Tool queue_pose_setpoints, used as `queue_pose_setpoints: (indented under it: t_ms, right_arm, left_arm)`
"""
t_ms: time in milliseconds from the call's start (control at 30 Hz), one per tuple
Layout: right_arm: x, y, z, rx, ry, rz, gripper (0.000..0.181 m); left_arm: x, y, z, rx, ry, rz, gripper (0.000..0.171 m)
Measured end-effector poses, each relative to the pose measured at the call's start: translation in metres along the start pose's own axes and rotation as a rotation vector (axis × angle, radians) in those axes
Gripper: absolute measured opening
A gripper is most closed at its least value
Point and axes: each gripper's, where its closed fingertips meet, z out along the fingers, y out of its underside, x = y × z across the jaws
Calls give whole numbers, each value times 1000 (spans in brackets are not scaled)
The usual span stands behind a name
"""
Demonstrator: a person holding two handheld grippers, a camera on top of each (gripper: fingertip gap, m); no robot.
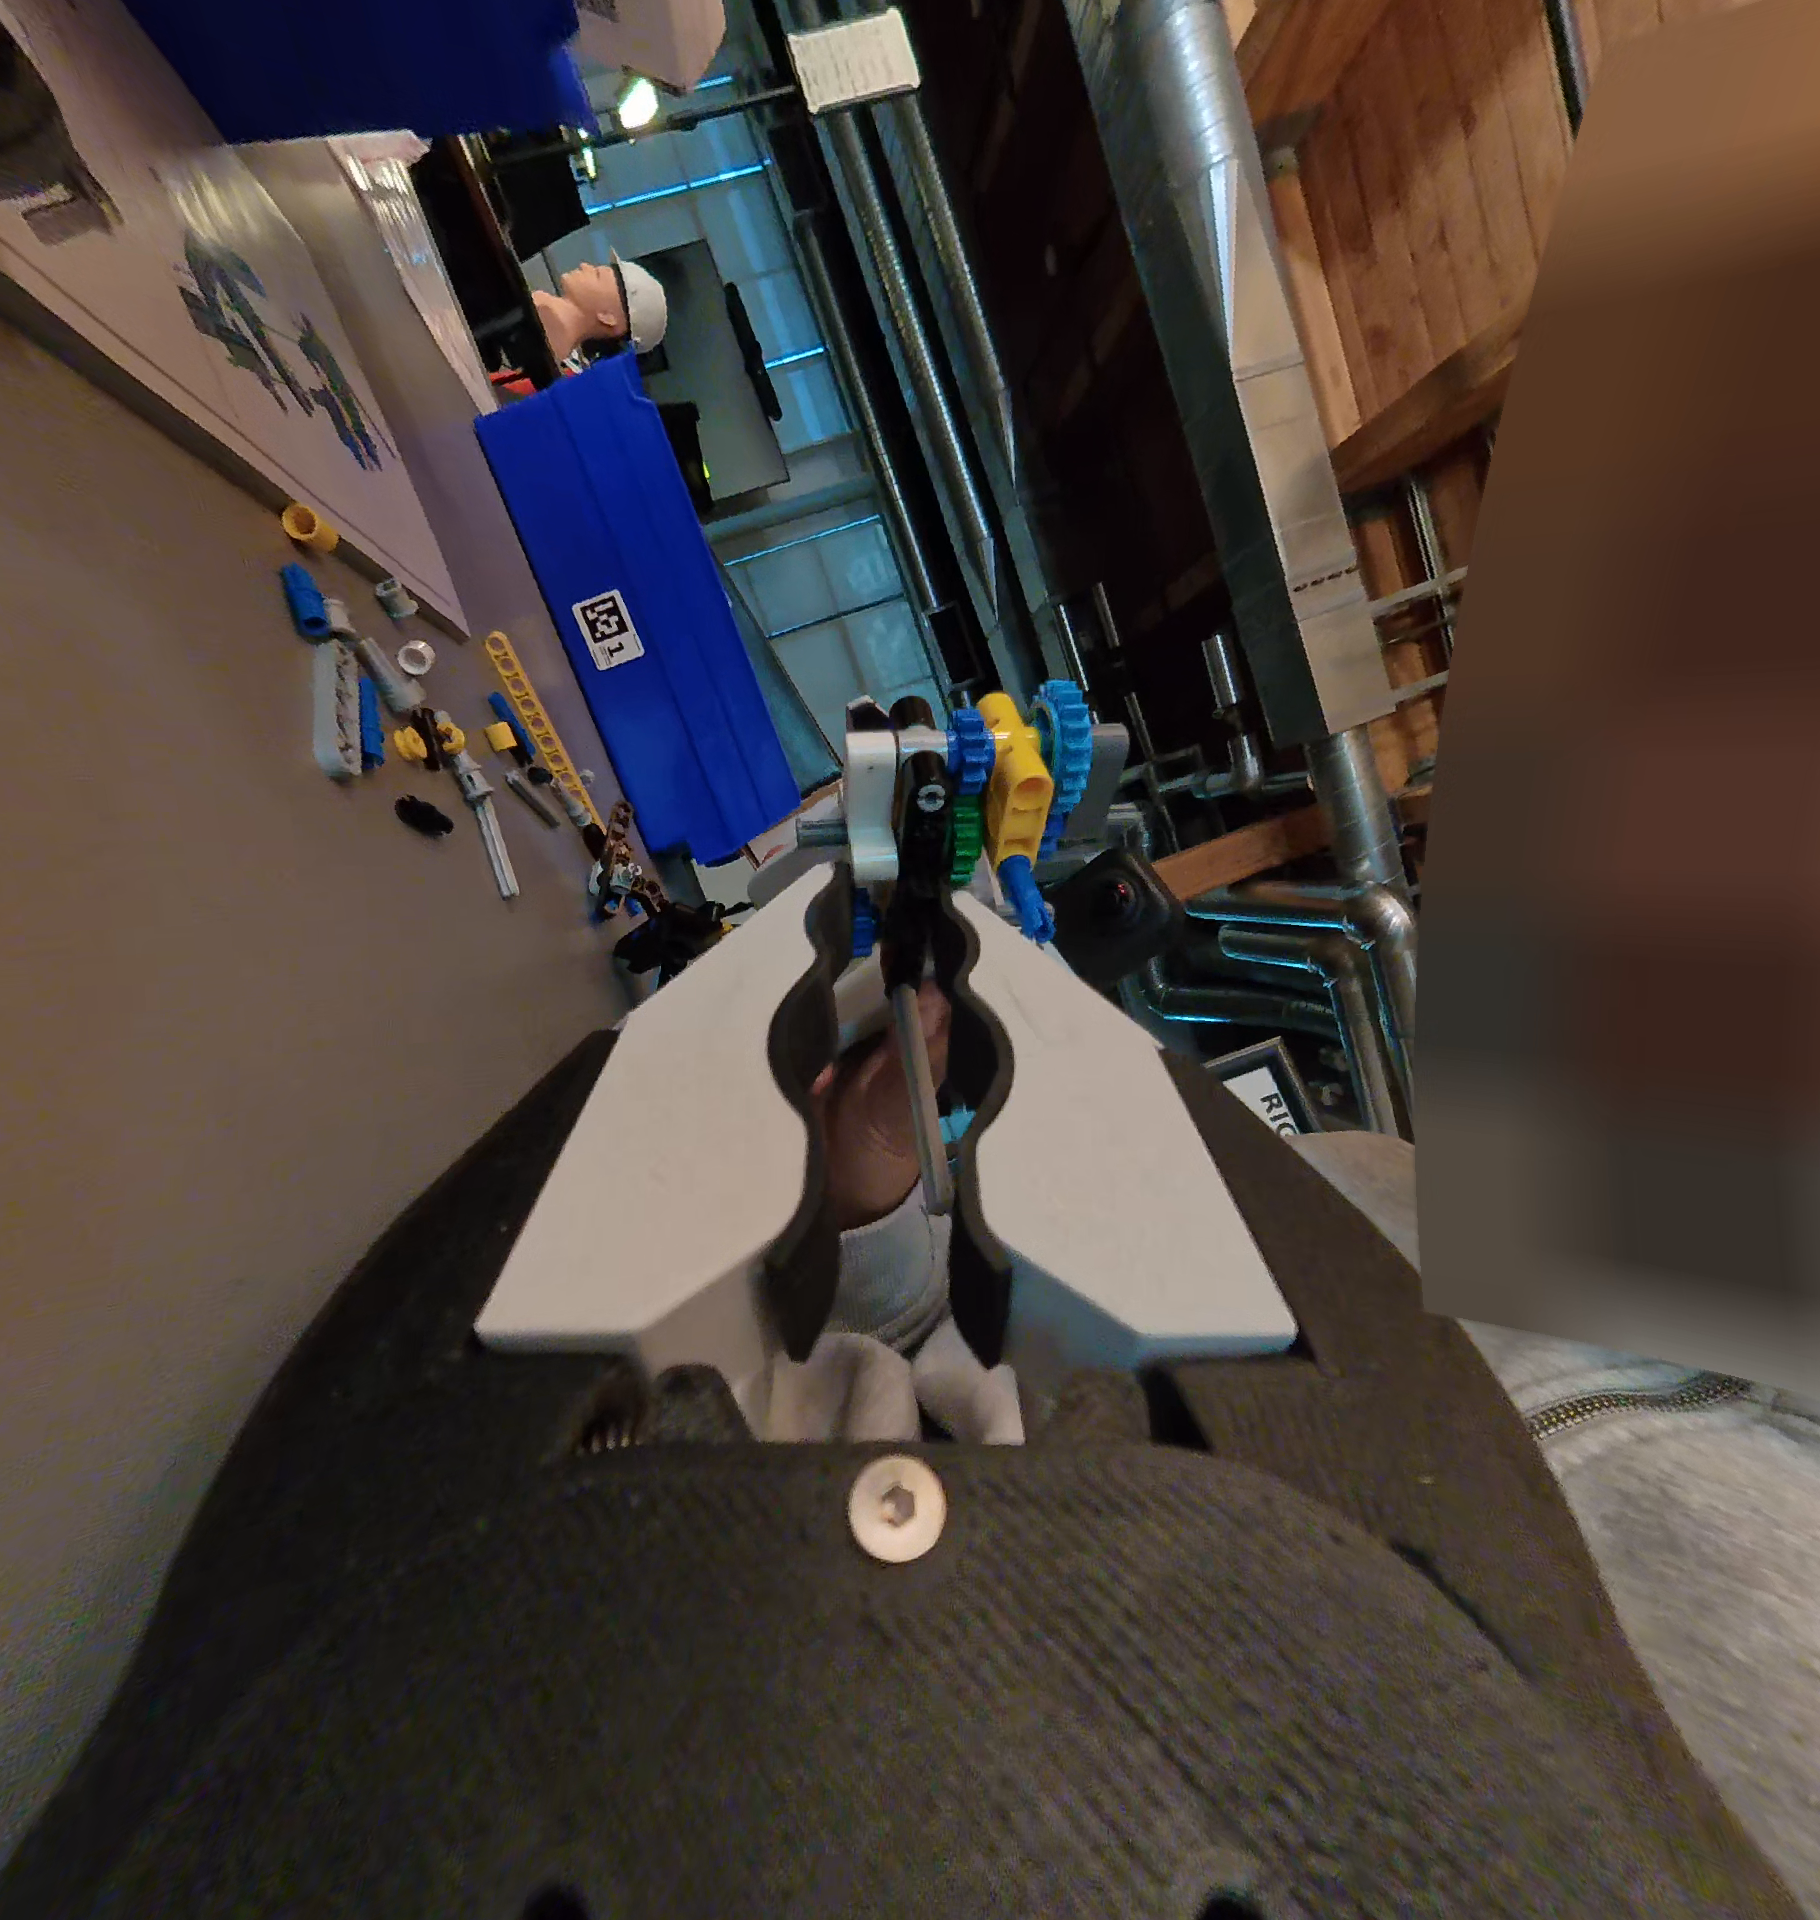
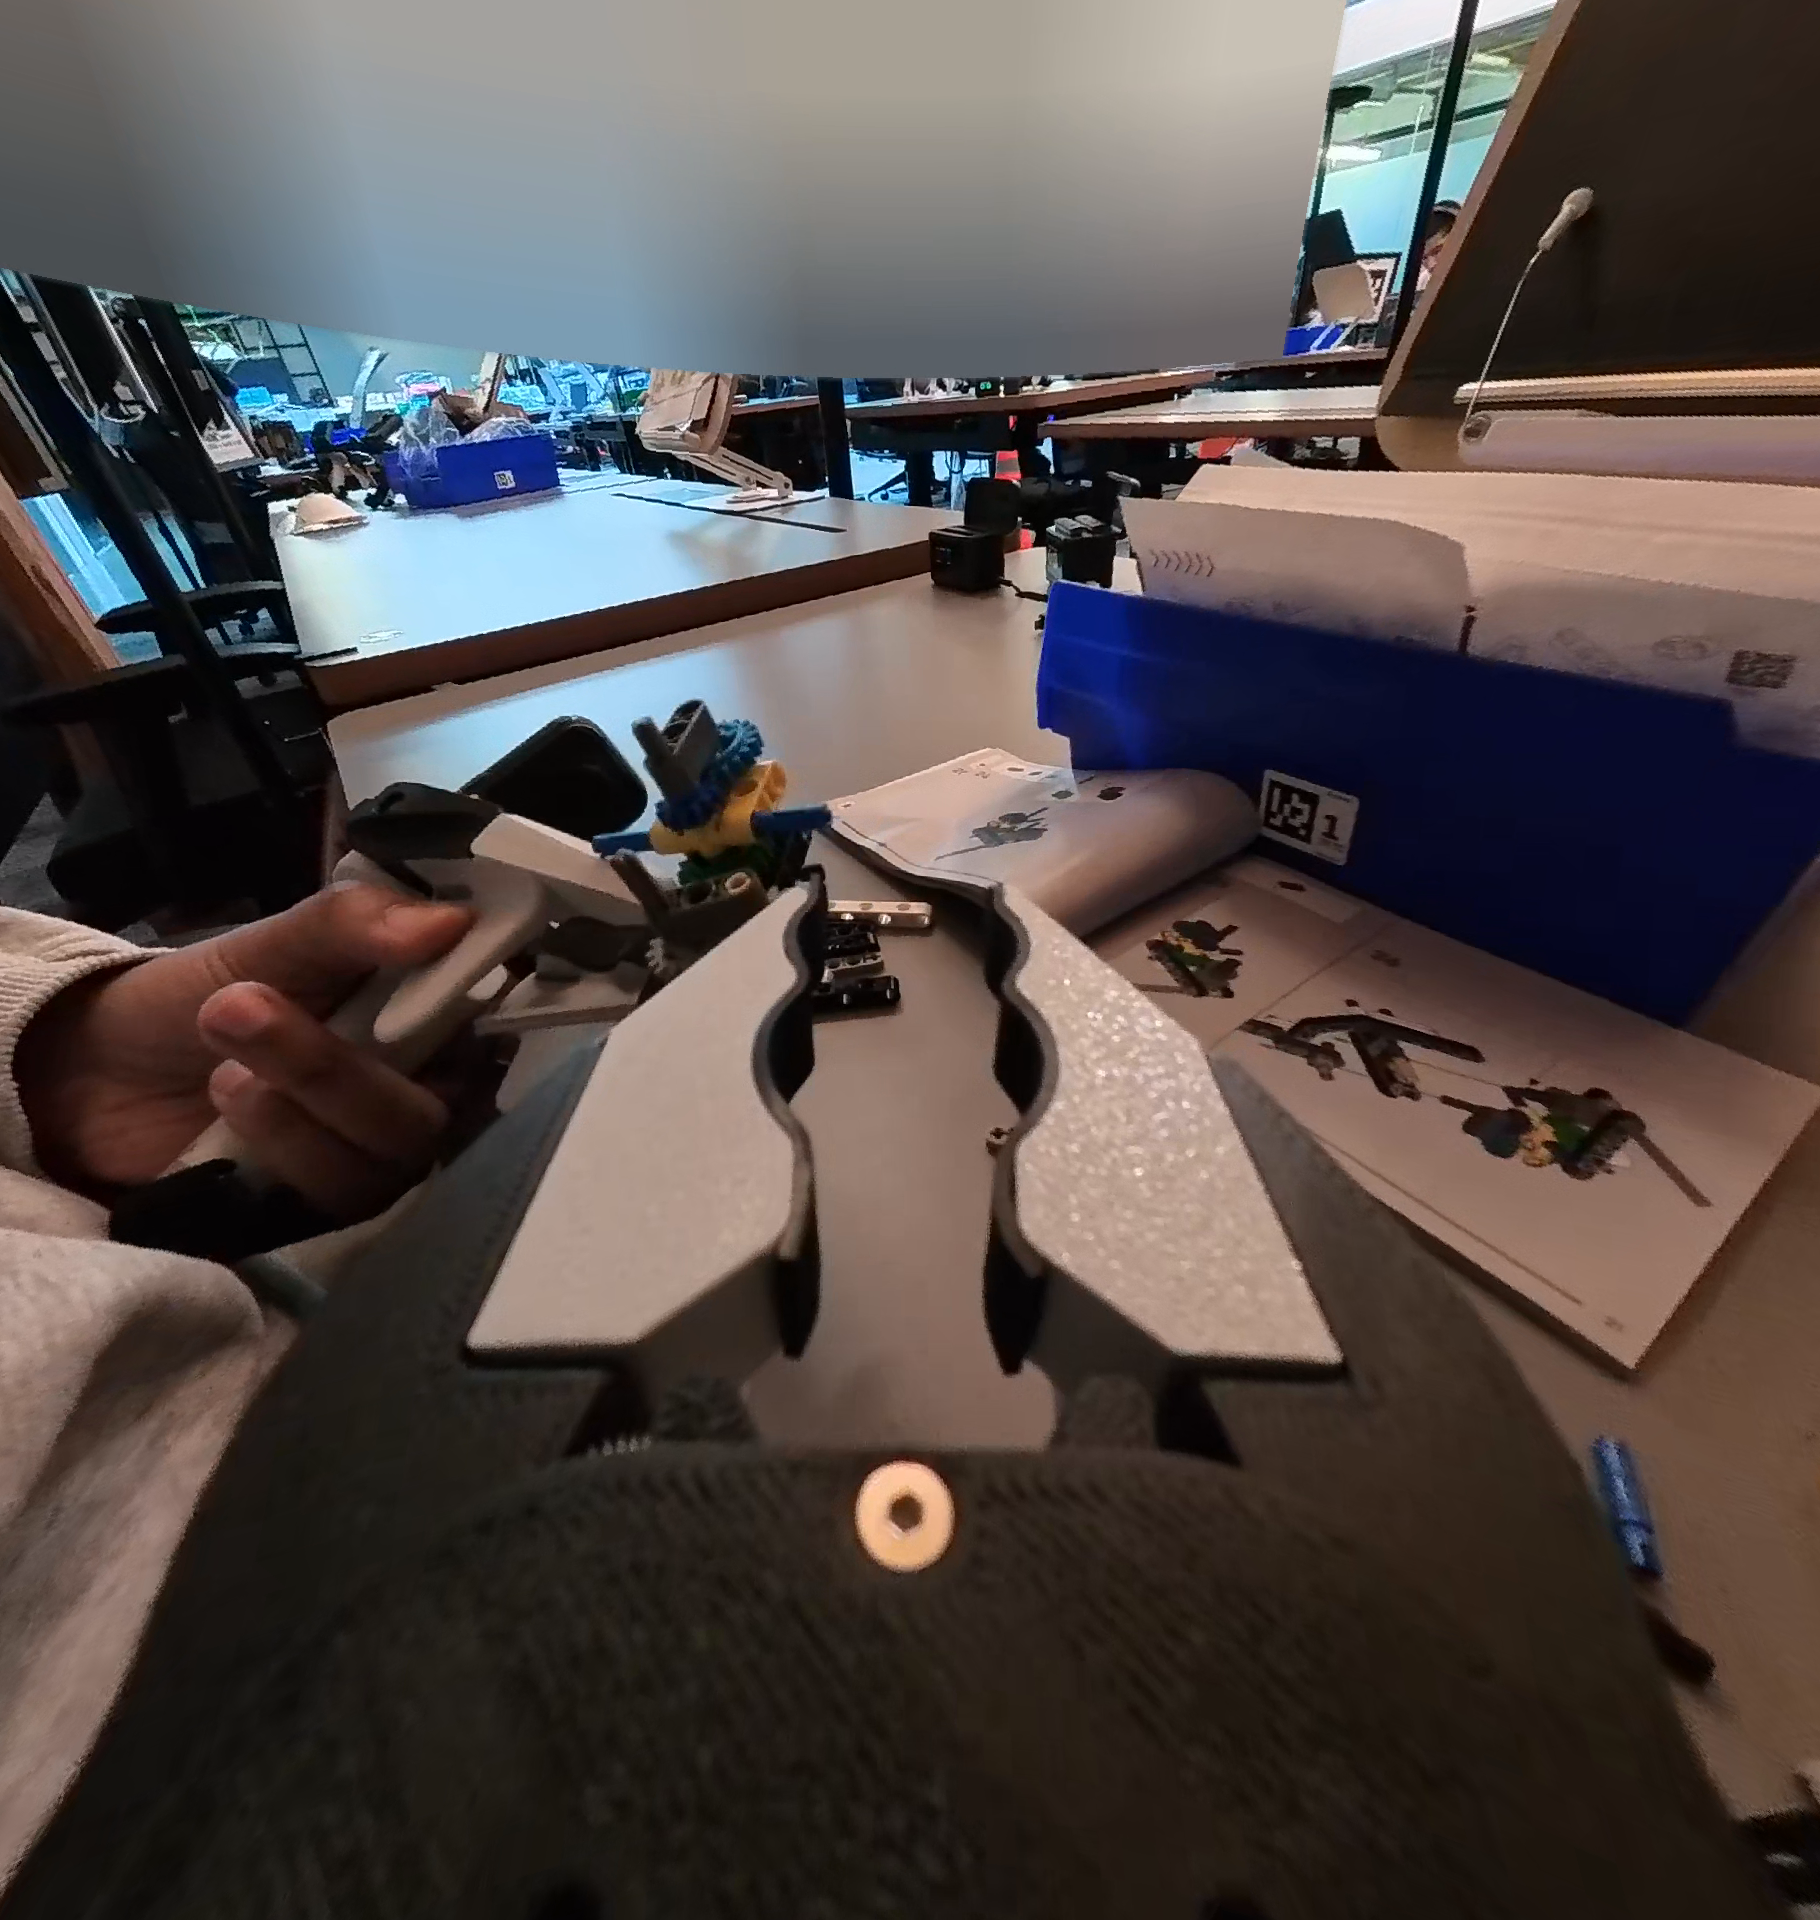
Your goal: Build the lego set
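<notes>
My left gripper (image 1: 904,914) is shut on the lego assembly (image 1: 963,795), a cluster of blue and green gears, a yellow connector, white and black beams and a grey axle, held up in the air with the view rolled sideways. In the right wrist view the same assembly (image 2: 719,821) shows ahead, held by the left gripper (image 2: 532,883) in a person's hand (image 2: 262,1039). My right gripper (image 2: 906,914) is open and empty just right of the assembly, above small black lego pieces (image 2: 859,971) and a grey beam (image 2: 885,914) on the table.
Loose lego parts (image 1: 438,727) lie on the table beside the open instruction booklet (image 2: 1488,1122). A blue bin (image 2: 1457,810) with papers stands at the right. A blue pin (image 2: 1623,1507) lies near the table's front right. My right fingertips sit around 4 cm from my left ones.
</notes>
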Motion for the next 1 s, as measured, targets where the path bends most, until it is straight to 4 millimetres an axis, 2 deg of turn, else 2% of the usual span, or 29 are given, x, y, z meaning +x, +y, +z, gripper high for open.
queue_pose_setpoints:
  t_ms: [167, 267, 400, 500, 633, 733, 833, 1000]
  right_arm:
    - [-2, 1, 5, -5, 3, 18, 27]
    - [-1, -1, 4, 7, 15, 17, 26]
    - [8, -8, -2, 54, 16, 104, 26]
    - [10, -6, -4, 45, -3, 129, 24]
    - [-11, -14, -7, 71, -116, 53, 17]
    - [-24, -12, -5, 51, -153, -10, 19]
    - [-27, -6, -1, 19, -168, -4, 18]
    - [-27, -4, -2, 5, -189, 6, 0]
  left_arm:
    - [-1, 10, 4, -49, -6, -1, 12]
    - [1, 5, 2, -17, 23, -57, 12]
    - [5, 0, 1, 23, 69, -131, 12]
    - [8, -5, -1, 58, 99, -171, 12]
    - [8, -13, -5, 96, 107, -174, 12]
    - [8, -12, -5, 87, 102, -156, 12]
    - [9, -8, -3, 64, 98, -140, 12]
    - [9, 2, 1, 0, 75, -95, 12]
